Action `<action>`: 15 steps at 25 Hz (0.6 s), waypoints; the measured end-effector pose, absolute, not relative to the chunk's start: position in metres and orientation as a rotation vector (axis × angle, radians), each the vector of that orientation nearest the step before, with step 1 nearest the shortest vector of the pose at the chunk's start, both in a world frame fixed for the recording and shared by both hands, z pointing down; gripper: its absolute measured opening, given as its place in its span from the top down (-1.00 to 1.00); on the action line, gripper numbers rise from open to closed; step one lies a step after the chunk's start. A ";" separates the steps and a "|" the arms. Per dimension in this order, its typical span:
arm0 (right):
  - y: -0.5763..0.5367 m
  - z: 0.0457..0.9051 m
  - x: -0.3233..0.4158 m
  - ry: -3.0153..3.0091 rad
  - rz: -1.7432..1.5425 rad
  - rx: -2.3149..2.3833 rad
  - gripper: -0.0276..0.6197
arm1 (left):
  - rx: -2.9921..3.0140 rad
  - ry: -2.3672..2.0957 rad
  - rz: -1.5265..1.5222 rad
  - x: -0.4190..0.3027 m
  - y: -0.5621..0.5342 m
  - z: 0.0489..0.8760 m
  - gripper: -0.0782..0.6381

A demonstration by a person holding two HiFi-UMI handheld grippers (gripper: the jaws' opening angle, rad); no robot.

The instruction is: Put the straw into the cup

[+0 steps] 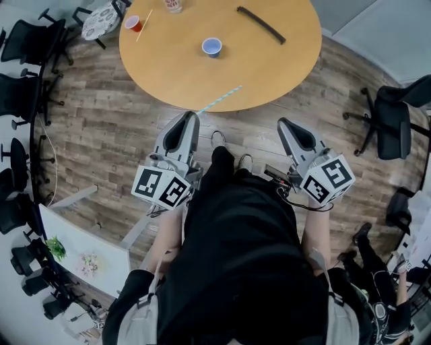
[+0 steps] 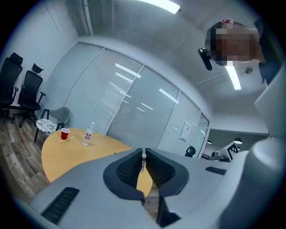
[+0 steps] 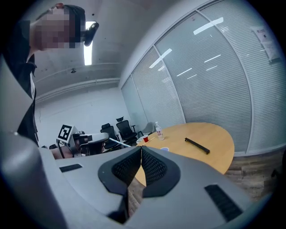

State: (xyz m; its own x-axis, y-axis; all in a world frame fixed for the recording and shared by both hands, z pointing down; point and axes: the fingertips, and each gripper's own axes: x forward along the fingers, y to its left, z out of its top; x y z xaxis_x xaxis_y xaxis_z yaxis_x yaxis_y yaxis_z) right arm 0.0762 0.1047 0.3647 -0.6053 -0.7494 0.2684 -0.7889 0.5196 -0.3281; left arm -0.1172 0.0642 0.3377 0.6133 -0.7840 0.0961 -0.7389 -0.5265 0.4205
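Observation:
A pale blue straw (image 1: 221, 99) juts from my left gripper (image 1: 194, 116) over the near edge of the round wooden table (image 1: 175, 67). In the left gripper view the straw's end (image 2: 143, 162) stands pinched between the shut jaws of the left gripper (image 2: 143, 151). The blue cup (image 1: 211, 46) stands upright near the table's middle, well beyond the straw's tip; it also shows in the right gripper view (image 3: 164, 149). My right gripper (image 1: 283, 122) is short of the table edge, and in its own view the right gripper (image 3: 141, 148) has its jaws shut on nothing.
A red cup (image 1: 134, 23) with a second straw (image 1: 145, 25) beside it and a bottle (image 1: 173, 5) stand at the table's far left. A black bar (image 1: 260, 24) lies far right. Office chairs (image 1: 27, 40) ring the room, one at the right (image 1: 394, 118).

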 end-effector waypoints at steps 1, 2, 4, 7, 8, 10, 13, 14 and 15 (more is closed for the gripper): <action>0.099 0.362 0.074 -2.655 0.641 1.361 0.86 | 2.425 -1.201 -0.147 -0.119 0.057 0.337 0.68; 0.094 0.360 0.071 -2.653 0.635 1.371 0.86 | 2.431 -1.191 -0.149 -0.121 0.051 0.336 0.68; 0.083 0.358 0.067 -2.645 0.624 1.389 0.86 | 2.442 -1.175 -0.155 -0.125 0.036 0.336 0.68; 0.068 0.357 0.059 -2.627 0.617 1.410 0.86 | 2.446 -1.148 -0.165 -0.132 0.017 0.338 0.68; 0.064 0.357 0.057 -2.621 0.616 1.418 0.86 | 2.447 -1.134 -0.170 -0.133 0.012 0.338 0.68; 0.055 0.354 0.054 -2.615 0.613 1.441 0.86 | 2.456 -1.102 -0.176 -0.134 0.002 0.338 0.68; 0.042 0.351 0.049 -2.607 0.616 1.482 0.86 | 2.476 -1.069 -0.151 -0.135 -0.012 0.338 0.68; 0.038 0.351 0.047 -2.602 0.619 1.492 0.86 | 2.482 -1.056 -0.145 -0.135 -0.015 0.338 0.68; 0.036 0.352 0.044 -2.596 0.623 1.500 0.86 | 2.487 -1.043 -0.141 -0.136 -0.017 0.338 0.68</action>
